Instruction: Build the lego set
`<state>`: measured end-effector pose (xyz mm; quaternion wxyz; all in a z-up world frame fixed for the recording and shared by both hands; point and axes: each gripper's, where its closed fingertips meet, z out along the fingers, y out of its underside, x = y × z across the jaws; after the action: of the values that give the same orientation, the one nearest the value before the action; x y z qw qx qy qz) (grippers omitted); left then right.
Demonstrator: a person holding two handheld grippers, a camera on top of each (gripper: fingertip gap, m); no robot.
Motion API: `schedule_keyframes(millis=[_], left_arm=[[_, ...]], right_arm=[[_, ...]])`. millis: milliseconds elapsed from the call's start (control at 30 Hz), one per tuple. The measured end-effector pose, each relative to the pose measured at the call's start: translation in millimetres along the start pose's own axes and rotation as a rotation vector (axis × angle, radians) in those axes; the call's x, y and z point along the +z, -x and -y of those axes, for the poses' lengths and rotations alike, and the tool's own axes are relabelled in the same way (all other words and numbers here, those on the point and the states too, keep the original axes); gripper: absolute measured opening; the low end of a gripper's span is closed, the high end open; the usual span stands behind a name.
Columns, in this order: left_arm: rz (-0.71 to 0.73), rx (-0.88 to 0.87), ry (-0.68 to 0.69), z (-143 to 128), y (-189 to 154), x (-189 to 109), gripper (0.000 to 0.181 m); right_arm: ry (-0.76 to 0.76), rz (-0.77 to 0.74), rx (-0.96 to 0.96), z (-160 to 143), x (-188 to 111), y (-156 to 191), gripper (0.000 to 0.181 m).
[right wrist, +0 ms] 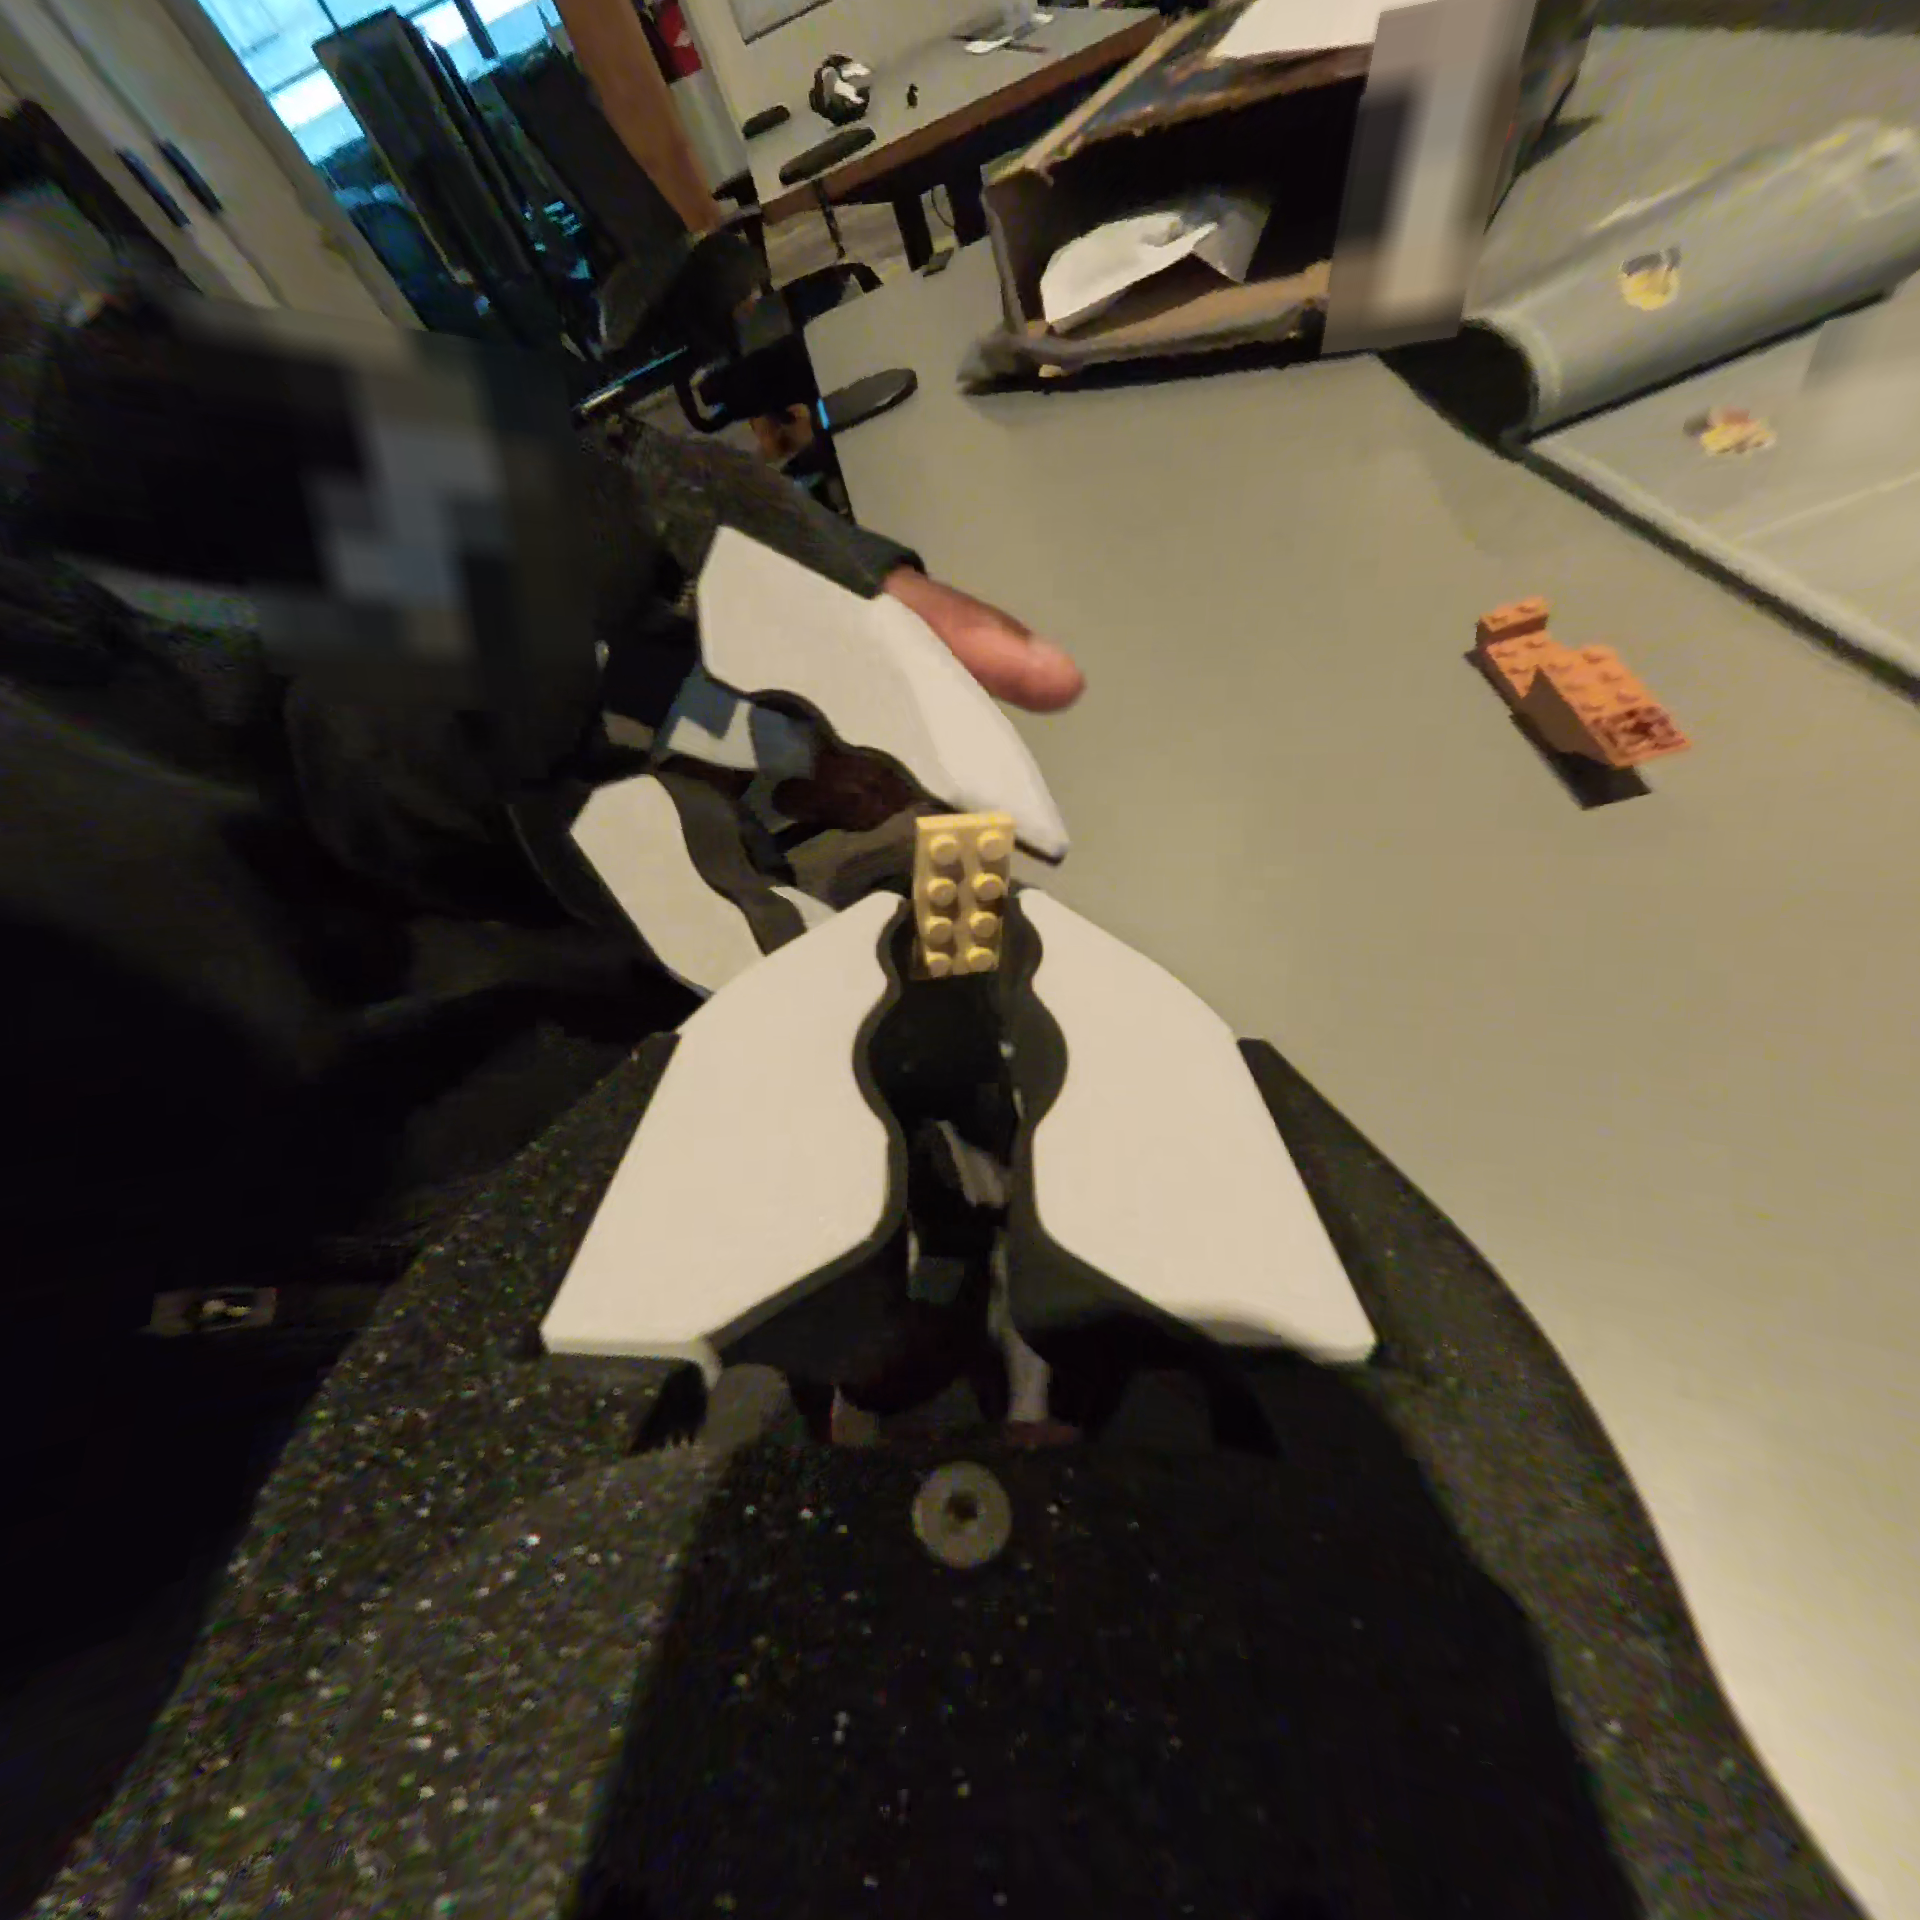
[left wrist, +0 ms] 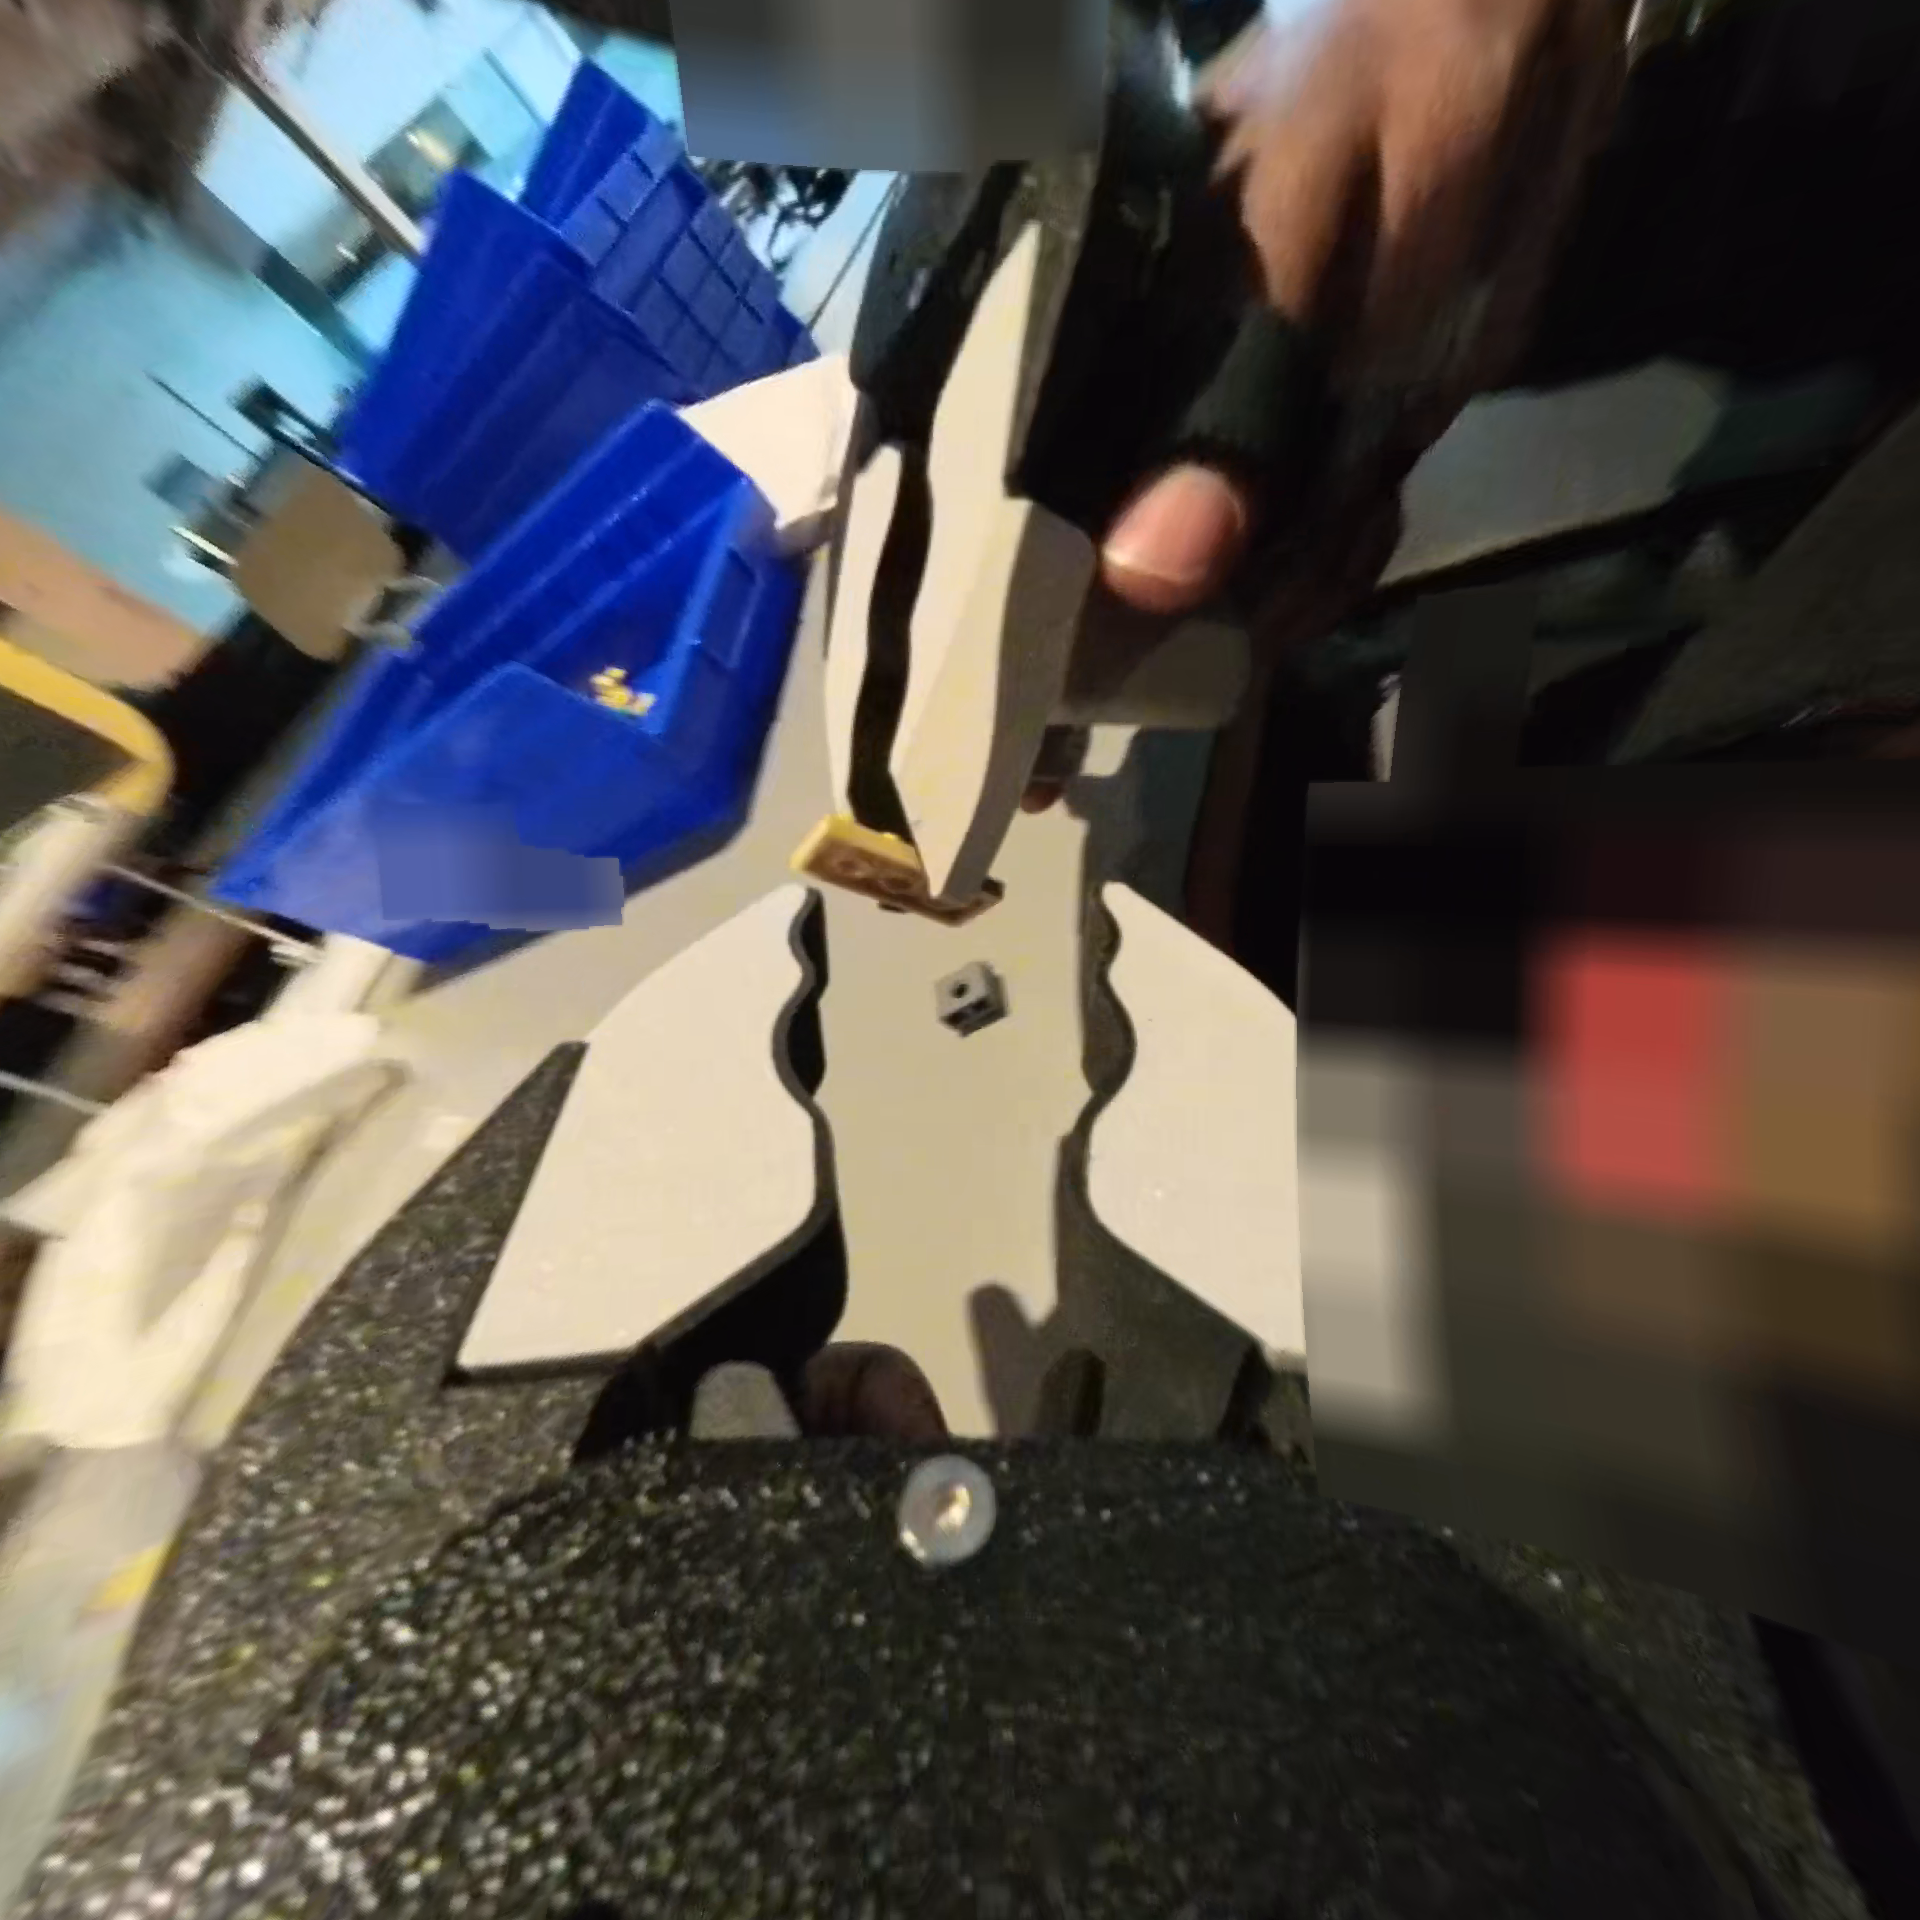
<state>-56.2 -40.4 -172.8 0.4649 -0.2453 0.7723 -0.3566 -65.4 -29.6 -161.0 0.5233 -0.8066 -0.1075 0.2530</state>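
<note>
My right gripper [right wrist: 961, 914] is shut on a tan two-by-four plate [right wrist: 961, 896], which sticks out past its tips with the studs facing the camera. In the left wrist view it comes down from above [left wrist: 914, 862] with the same plate [left wrist: 868, 864]. My left gripper [left wrist: 961, 935] is open and empty, just under that plate. A small grey brick [left wrist: 971, 1000] lies on the grey table [left wrist: 935, 1164] between its fingers. One of the left gripper's fingers [right wrist: 862, 675] shows just behind the plate. An orange brick assembly [right wrist: 1579, 686] lies on the table to the right.
Blue bins [left wrist: 540, 675] stand at the left, one with small yellow pieces inside. A torn cardboard box [right wrist: 1153, 260] sits at the back of the table [right wrist: 1299, 831]. A clear plastic bag [right wrist: 1704, 260] with small pieces lies at the far right. Crumpled white plastic [left wrist: 208, 1195] lies at the near left.
</note>
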Motion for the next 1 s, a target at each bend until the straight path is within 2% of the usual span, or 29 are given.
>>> schedule_keyframes(millis=[133, 267, 333, 433, 500, 567, 700, 867, 1000], left_arm=[[-0.098, -0.311, -0.113, 7.0, 1.4, -8.6, 0.048], [-0.126, -0.538, -0.278, 22.5, 10.8, -21.8, 0.046], [-0.137, -0.705, -0.35, 27.1, 18.1, -25.0, 0.043], [-0.171, -0.967, -0.313, 14.4, 20.6, -17.8, 0.04], [-0.229, -1.053, -0.338, 16.7, 17.2, -18.8, 0.041], [-0.245, -1.049, -0.38, 23.0, 16.9, -22.4, 0.039], [-0.217, -0.933, -0.347, 23.4, 13.3, -21.6, 0.032], [-0.232, -0.894, -0.353, 26.0, 10.8, -22.0, 0.017], [-0.229, -0.865, -0.34, 24.2, 9.2, -20.7, 0.016]], right_arm=[[-0.038, -0.025, -0.116, 6.1, -2.1, 1.7, 0.015], [-0.06, -0.019, -0.16, 10.7, -3.0, 6.1, 0.015], [-0.063, -0.026, -0.172, 11.1, -2.2, 6.1, 0.015], [-0.054, -0.035, -0.202, 9.9, -0.1, 7.2, 0.015], [-0.037, -0.044, -0.219, 7.3, 2.2, 7.2, 0.015], [-0.03, -0.03, -0.216, 5.8, 4.0, 9.6, 0.015], [-0.023, -0.02, -0.216, 4.7, 4.8, 11.4, 0.015], [-0.02, -0.01, -0.221, 3.8, 4.2, 13.6, 0.015], [-0.014, -0.01, -0.231, 1.6, 4.5, 13.4, 0.016]])
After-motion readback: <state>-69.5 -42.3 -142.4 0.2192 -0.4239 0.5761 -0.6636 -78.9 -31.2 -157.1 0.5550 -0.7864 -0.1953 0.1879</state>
